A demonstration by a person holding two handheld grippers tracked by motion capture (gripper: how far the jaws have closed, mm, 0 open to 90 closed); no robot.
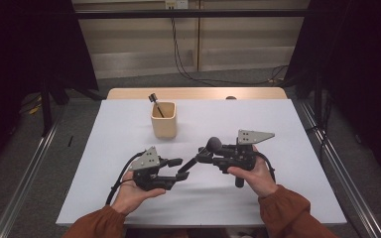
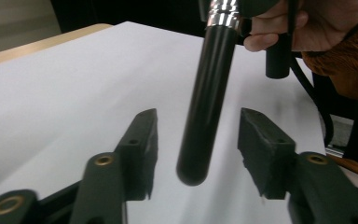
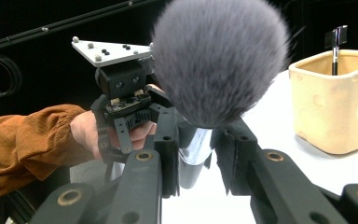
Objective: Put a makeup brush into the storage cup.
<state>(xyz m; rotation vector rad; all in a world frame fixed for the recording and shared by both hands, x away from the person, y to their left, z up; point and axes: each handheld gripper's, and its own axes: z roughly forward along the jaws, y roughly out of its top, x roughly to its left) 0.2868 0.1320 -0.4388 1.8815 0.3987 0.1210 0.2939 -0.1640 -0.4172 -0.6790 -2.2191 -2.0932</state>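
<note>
The right gripper (image 1: 206, 157), held over the near middle of the white table (image 1: 287, 148), pinches a large makeup brush (image 1: 198, 157) at its silver ferrule; in the right gripper view its two pads press against the metal collar (image 3: 193, 154) just under the grey bristle head (image 3: 221, 60), which stands above the jaws. In the high view the brush runs level above the table, its round head at the far right end and its black handle reaching toward the near left. The left gripper (image 1: 174, 171), held just to the left, stands spread: no earlier picture is at hand, and in the left gripper view both pads (image 2: 144, 144) sit apart from the black handle (image 2: 207, 102), which hangs between them without contact, its rounded end lowest. The two grippers face each other, close together. A cream-coloured holder (image 1: 163, 119) stands on the table farther off, left of centre, well apart from both grippers, with a smaller dark brush (image 1: 156, 105) leaning inside it. Rust-coloured sleeves (image 1: 285, 210) cover both forearms at the near edge.
</note>
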